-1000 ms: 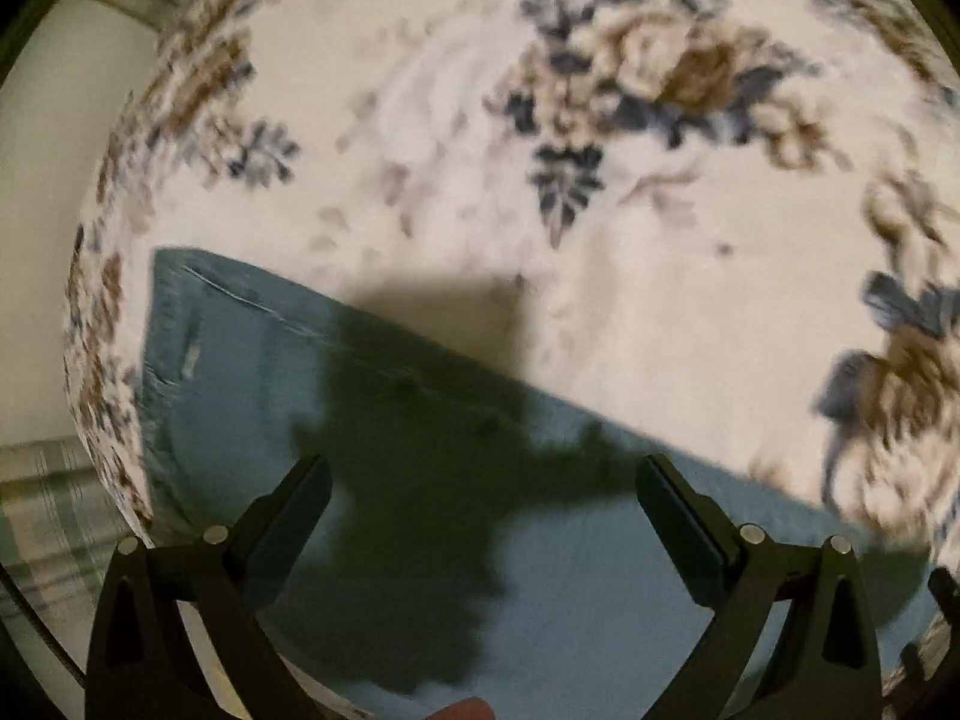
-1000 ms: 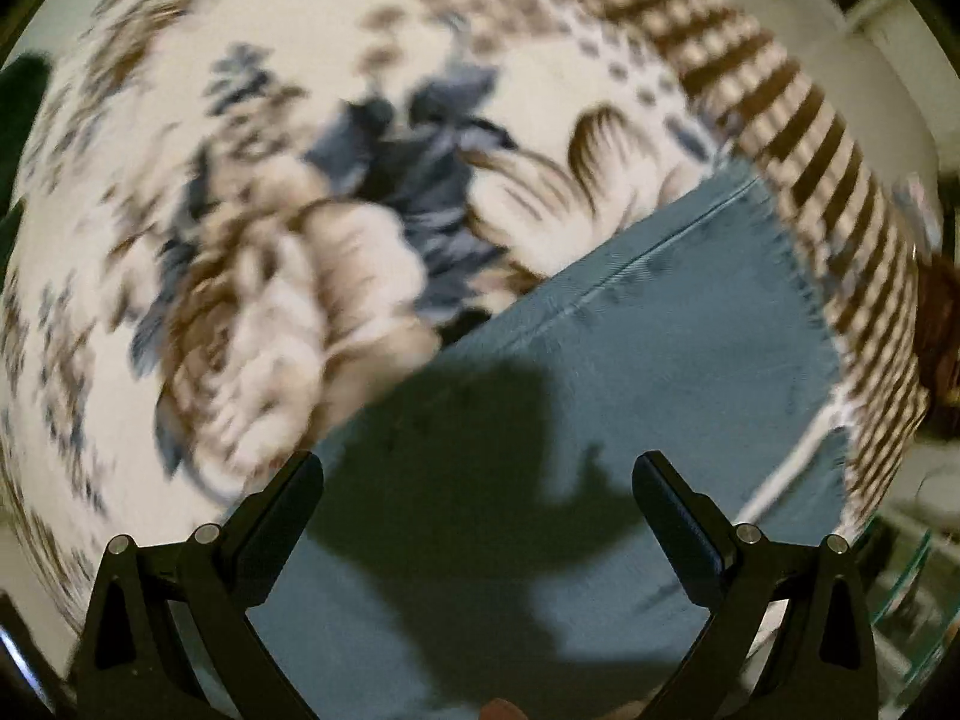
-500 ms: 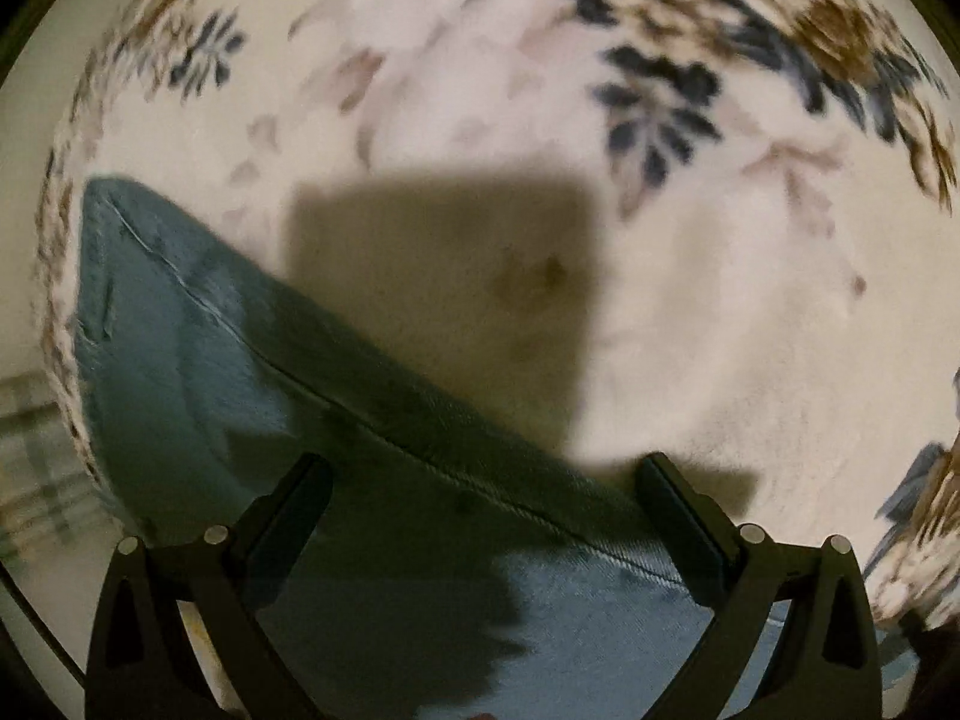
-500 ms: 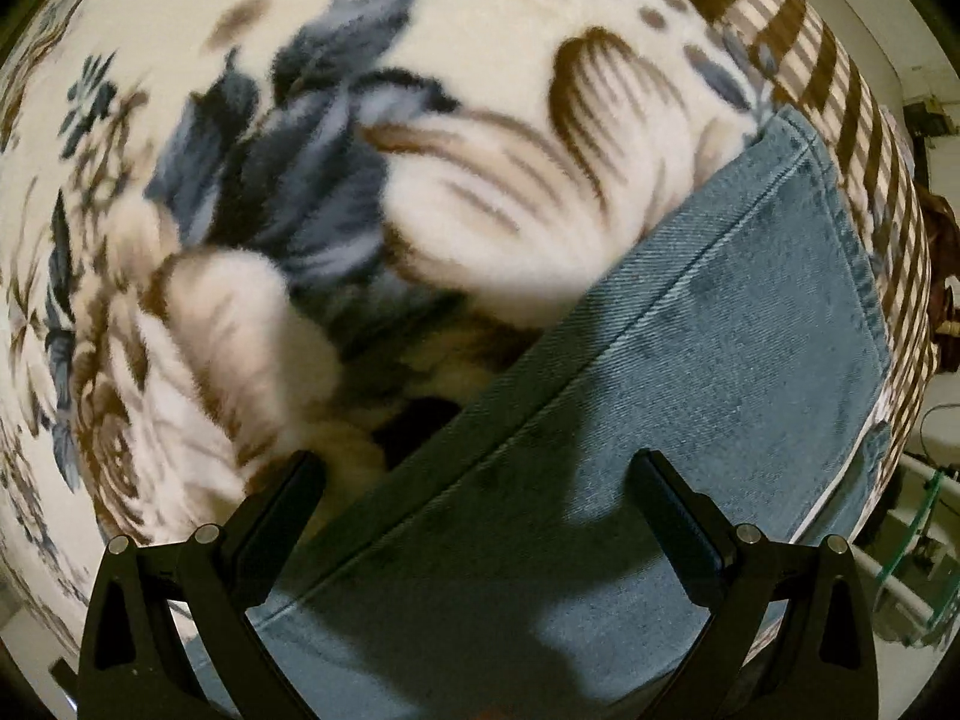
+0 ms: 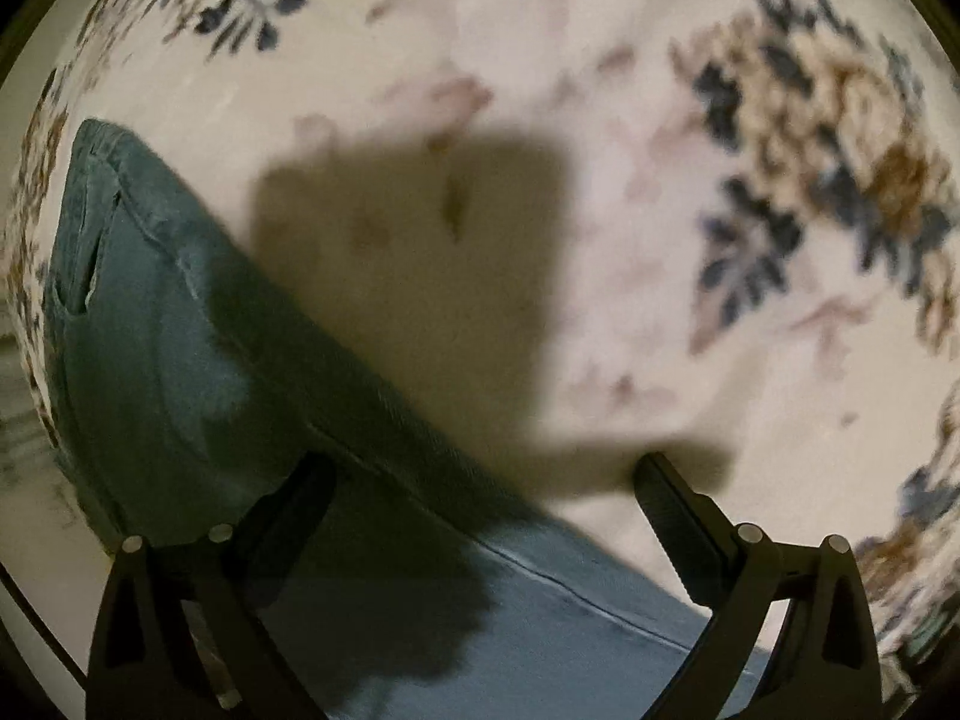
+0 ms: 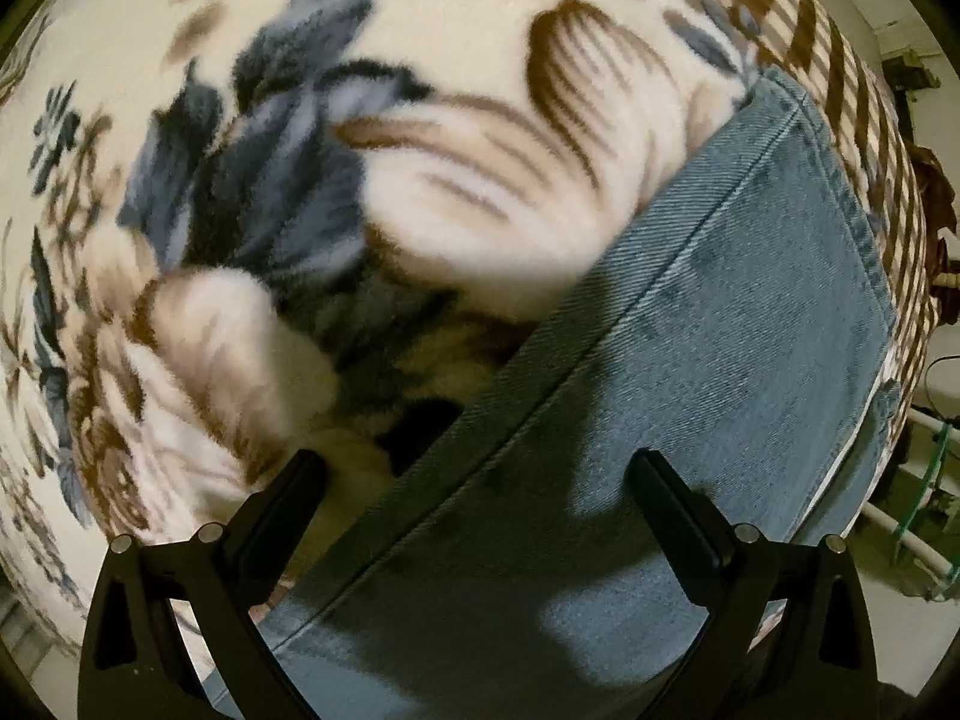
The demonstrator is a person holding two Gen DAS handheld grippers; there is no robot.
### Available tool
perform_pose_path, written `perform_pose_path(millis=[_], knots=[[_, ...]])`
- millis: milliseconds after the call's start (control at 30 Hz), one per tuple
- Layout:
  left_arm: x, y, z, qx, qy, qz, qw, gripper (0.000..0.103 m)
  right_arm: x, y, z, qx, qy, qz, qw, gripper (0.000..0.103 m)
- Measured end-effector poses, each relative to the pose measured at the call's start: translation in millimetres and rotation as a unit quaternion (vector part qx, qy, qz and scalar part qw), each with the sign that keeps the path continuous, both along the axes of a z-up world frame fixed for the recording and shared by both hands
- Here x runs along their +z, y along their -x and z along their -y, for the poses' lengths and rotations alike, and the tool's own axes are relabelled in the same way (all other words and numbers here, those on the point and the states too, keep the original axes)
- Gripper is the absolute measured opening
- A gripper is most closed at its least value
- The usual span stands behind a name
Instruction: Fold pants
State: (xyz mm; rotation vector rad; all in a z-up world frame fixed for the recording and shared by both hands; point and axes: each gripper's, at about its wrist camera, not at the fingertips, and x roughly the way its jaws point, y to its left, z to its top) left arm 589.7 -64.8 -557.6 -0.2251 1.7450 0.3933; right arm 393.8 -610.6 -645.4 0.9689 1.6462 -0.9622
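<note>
Blue denim pants (image 5: 180,360) lie flat on a floral blanket (image 5: 540,90); their far edge runs diagonally from upper left to lower right. My left gripper (image 5: 480,480) is open and empty, low over that edge, its left finger over denim and its right finger over blanket. In the right wrist view the pants (image 6: 750,330) fill the right and lower part, ending in a hem at the upper right. My right gripper (image 6: 477,474) is open and empty, close above the seamed edge, its left finger over blanket and its right finger over denim.
The fleece blanket (image 6: 270,180) has blue and brown flowers and a brown striped border (image 6: 840,60) at the right. Past the blanket's right edge are a floor with white pipes and a green cord (image 6: 918,504). A pale wall shows at the left (image 5: 18,108).
Both grippers have come down closer to the pants' far edge and shifted towards the blanket. Their shadows have grown. Both stay open.
</note>
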Motion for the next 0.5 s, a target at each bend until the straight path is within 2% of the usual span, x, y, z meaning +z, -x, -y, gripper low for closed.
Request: perform_pose_path(millis=[100, 200, 267, 300, 333, 367, 400, 467, 500], knots=[[-3.2, 8.3, 0.7, -0.016, 0.001, 0.008, 0.9998, 0.102, 1.1, -1.4, -7.2, 0.0, -0.004, 0.001, 1.0, 0.101], [-5.6, 20.3, 0.5, -0.029, 0.001, 0.008, 0.9996, 0.092, 5.2, 3.2, -10.9, 0.008, -0.004, 0.003, 1.0, 0.096], [-3.8, 25.7, 3.7, -0.04, 0.001, 0.013, 0.9991, 0.067, 4.8, 3.8, -15.8, 0.011, -0.002, 0.006, 1.0, 0.085], [-0.5, 26.3, 4.9, -0.045, 0.0, 0.017, 0.9988, 0.058, 8.0, 6.2, -17.3, 0.014, -0.002, 0.008, 1.0, 0.081], [3.3, 26.6, 6.4, -0.048, -0.005, 0.021, 0.9986, 0.043, 9.0, 5.8, -20.2, 0.019, 0.0, 0.01, 1.0, 0.072], [7.0, 28.2, 5.2, -0.048, -0.013, 0.025, 0.9985, 0.022, 11.5, 5.9, -24.3, 0.025, 0.002, 0.011, 1.0, 0.06], [11.7, 28.3, 1.5, -0.044, -0.013, 0.031, 0.9985, 0.018, 17.2, 4.0, -21.3, 0.03, 0.003, 0.012, 0.999, 0.053], [20.4, 26.6, 0.9, -0.04, -0.005, 0.041, 0.9984, 0.01, 20.7, 3.4, -27.7, 0.038, 0.002, 0.015, 0.999, 0.022], [24.7, 30.8, -1.3, -0.038, 0.002, 0.051, 0.998, 0.009, 24.2, 5.1, -32.3, 0.04, -0.001, 0.02, 0.999, 0.015]])
